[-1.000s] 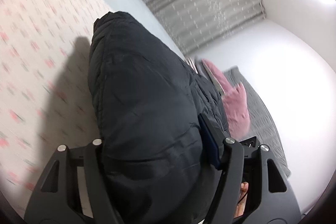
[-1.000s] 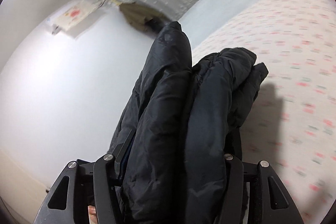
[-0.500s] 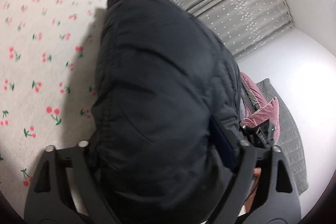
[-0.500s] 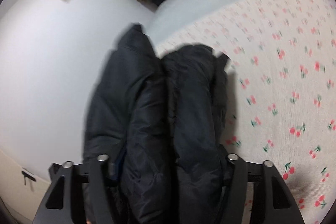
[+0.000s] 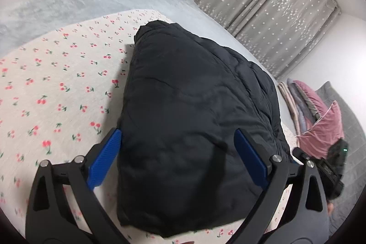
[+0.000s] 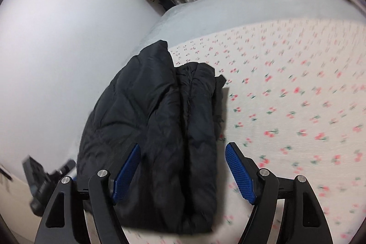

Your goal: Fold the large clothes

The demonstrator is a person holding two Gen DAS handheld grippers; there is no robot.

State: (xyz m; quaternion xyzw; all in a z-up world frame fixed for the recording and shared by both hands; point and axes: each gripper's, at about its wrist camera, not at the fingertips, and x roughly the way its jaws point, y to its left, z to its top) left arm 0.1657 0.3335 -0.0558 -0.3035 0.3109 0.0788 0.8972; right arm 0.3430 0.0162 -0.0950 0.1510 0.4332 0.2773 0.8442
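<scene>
Soft cherry-print bed sheet (image 5: 57, 88) under folded puffy black jacket (image 5: 194, 129). Left gripper (image 5: 178, 159) and right gripper (image 6: 183, 173) spread wide, holding nothing. Best to pull straight back, no snagging.

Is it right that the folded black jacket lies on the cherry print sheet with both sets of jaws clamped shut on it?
Not quite. The black jacket does lie folded on the cherry print sheet, but both left gripper and right gripper are open, pads clear of the fabric, as both wrist views show.
</scene>
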